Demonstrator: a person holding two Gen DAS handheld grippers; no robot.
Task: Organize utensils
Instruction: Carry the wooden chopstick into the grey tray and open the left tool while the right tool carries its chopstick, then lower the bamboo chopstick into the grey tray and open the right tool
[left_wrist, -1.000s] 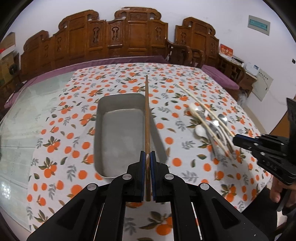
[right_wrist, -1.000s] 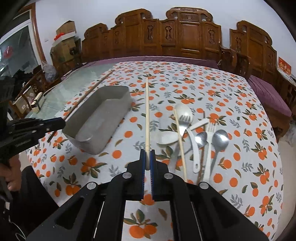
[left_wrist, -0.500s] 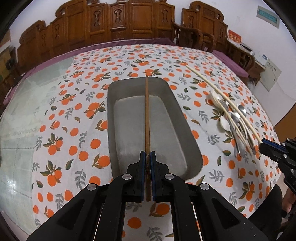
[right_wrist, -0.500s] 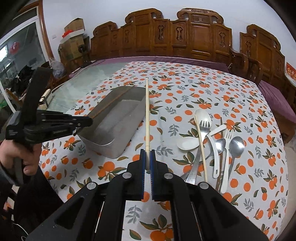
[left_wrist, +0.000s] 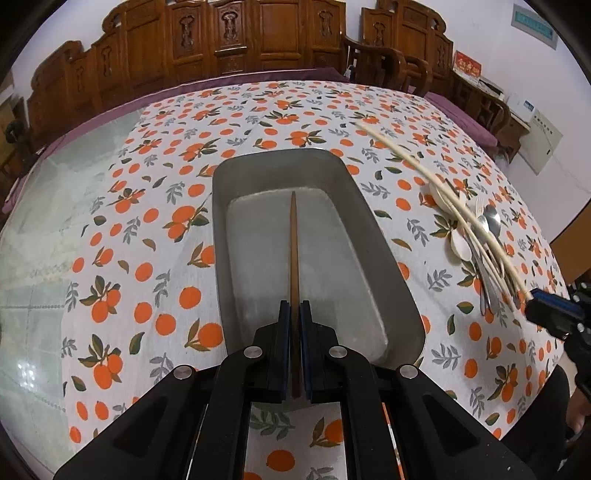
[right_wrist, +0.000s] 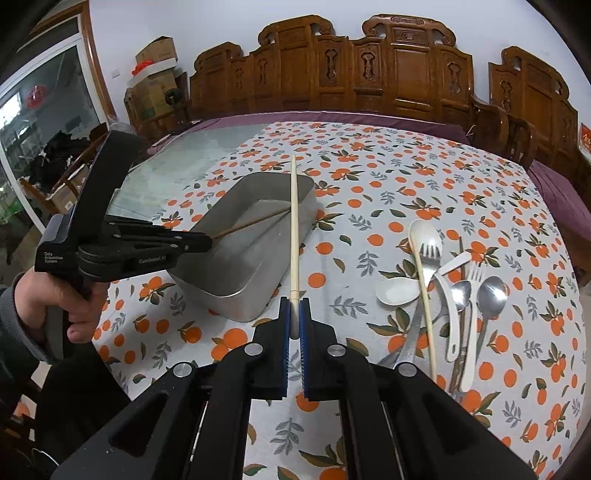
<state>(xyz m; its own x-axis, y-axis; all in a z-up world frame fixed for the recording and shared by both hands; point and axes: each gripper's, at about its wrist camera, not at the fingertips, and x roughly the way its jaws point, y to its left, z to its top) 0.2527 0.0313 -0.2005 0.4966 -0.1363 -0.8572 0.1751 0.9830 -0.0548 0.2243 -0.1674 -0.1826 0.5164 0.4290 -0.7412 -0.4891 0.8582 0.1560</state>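
Left tongs: my grip pinches the dark brown wooden chopstick, tip inside the grey rectangular metal tray; releasing high, I risk bounce-out.
Right tongs: I clamp the pale cream chopstick above the tray's near edge; could collide.

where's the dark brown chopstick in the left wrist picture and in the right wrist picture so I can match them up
Left wrist view: the dark brown chopstick runs up the centre, clamped in the left gripper, its tip over the metal tray.
Right wrist view: it slants from the left gripper at left into the tray.
Shared landmark: the metal tray.
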